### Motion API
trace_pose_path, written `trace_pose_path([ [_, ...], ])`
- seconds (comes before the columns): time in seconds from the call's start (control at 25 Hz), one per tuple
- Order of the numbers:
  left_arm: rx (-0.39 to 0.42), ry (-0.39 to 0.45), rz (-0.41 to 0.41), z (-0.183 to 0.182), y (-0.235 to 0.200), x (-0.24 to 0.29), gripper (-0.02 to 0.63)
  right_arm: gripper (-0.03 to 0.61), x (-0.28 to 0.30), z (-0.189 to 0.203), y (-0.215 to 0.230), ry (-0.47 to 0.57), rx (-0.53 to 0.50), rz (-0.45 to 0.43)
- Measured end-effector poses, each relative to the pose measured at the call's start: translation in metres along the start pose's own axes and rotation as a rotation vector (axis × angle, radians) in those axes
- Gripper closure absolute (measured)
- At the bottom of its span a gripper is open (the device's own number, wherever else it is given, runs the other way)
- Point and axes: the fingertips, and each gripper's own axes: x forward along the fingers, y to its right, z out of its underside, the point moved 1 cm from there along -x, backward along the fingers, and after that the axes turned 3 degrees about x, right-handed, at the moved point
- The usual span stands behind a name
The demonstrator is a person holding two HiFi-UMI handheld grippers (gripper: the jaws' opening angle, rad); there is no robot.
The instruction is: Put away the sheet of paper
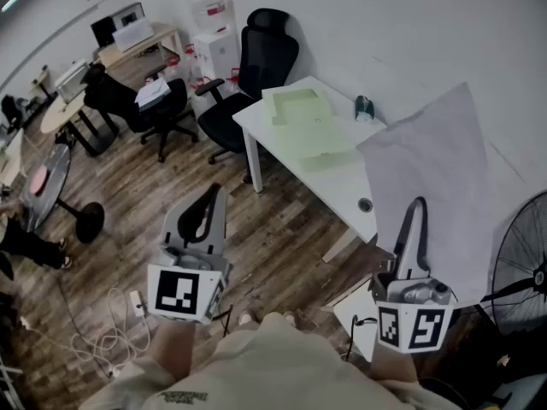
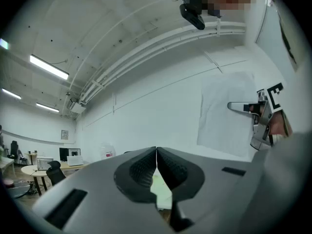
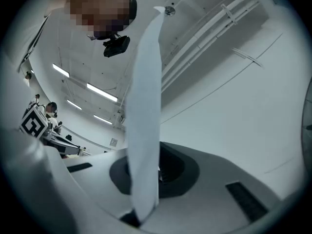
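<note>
A large white sheet of paper (image 1: 436, 178) stands upright in the air at the right, pinched at its lower edge by my right gripper (image 1: 416, 208), which is shut on it. In the right gripper view the sheet (image 3: 145, 106) rises edge-on out of the closed jaws. My left gripper (image 1: 208, 205) is held level over the wooden floor at the left, shut with nothing between its jaws. From the left gripper view the sheet (image 2: 225, 113) and the right gripper (image 2: 234, 107) show at the right. A pale green folder (image 1: 312, 126) lies open on the white table (image 1: 342, 186).
A small teal and white object (image 1: 365, 108) sits near the table's far edge. A black office chair (image 1: 256, 75) stands behind the table, another (image 1: 145, 105) further left. A floor fan (image 1: 521, 263) is at the right edge. Cables (image 1: 102, 331) lie on the floor.
</note>
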Motion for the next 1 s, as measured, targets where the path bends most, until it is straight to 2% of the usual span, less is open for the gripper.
trace_pose_path([
  [0.44,0.017,-0.012,-0.004,-0.003,0.032,0.011,0.592,0.555,-0.010,0.012,0.035,-0.014,0.001,0.000],
  [0.52,-0.001,-0.029,0.001,-0.002,0.039,0.010,0.592,0.555,-0.015,0.016,0.038,-0.024,0.009,0.001],
  [0.64,-0.015,-0.040,-0.006,-0.001,0.042,0.010,0.592,0.555,-0.016,0.026,0.039,-0.050,0.022,-0.010],
  [0.8,0.009,-0.043,-0.008,0.008,0.038,0.009,0.592,0.555,-0.013,0.030,0.032,-0.057,0.013,-0.039],
  [1.0,-0.015,-0.043,-0.011,0.011,0.038,0.017,0.592,0.555,-0.004,0.035,0.031,-0.057,0.009,-0.051],
])
